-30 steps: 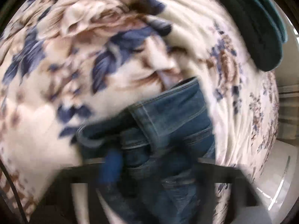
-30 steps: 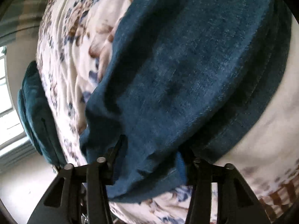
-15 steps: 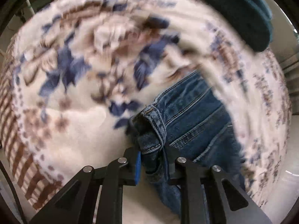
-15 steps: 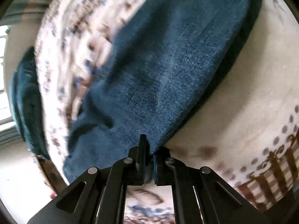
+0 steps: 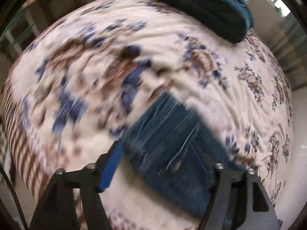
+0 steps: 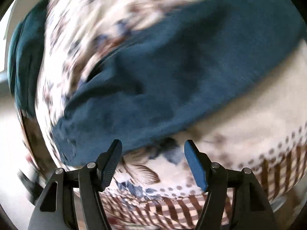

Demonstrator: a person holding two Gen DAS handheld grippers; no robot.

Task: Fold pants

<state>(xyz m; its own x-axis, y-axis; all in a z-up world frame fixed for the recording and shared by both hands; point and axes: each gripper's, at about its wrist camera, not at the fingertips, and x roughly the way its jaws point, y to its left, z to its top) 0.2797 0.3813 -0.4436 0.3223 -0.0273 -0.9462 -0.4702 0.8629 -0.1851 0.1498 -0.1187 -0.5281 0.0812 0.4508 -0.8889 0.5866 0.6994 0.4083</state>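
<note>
My left gripper (image 5: 165,164) and right gripper (image 6: 153,163) are both opening, nothing pinched; the blue jeans (image 6: 172,76) lie on the flowered bedspread (image 5: 172,38).

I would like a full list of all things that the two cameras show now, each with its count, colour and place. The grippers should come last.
jeans: one pair, dark blue denim, lying on the bedspread; nothing grips them.
bedspread: one, cream with blue and brown flowers and a brown checked border, under the jeans.
cushion: one, dark teal, at the far edge of the bedspread.
floor: pale, beside the bed.
left gripper: one, black with blue pads, above the jeans, jaws opening, pads not pressing the cloth.
right gripper: one, black with blue pads, just off the jeans' edge, jaws opening, only bedspread between them.
</note>
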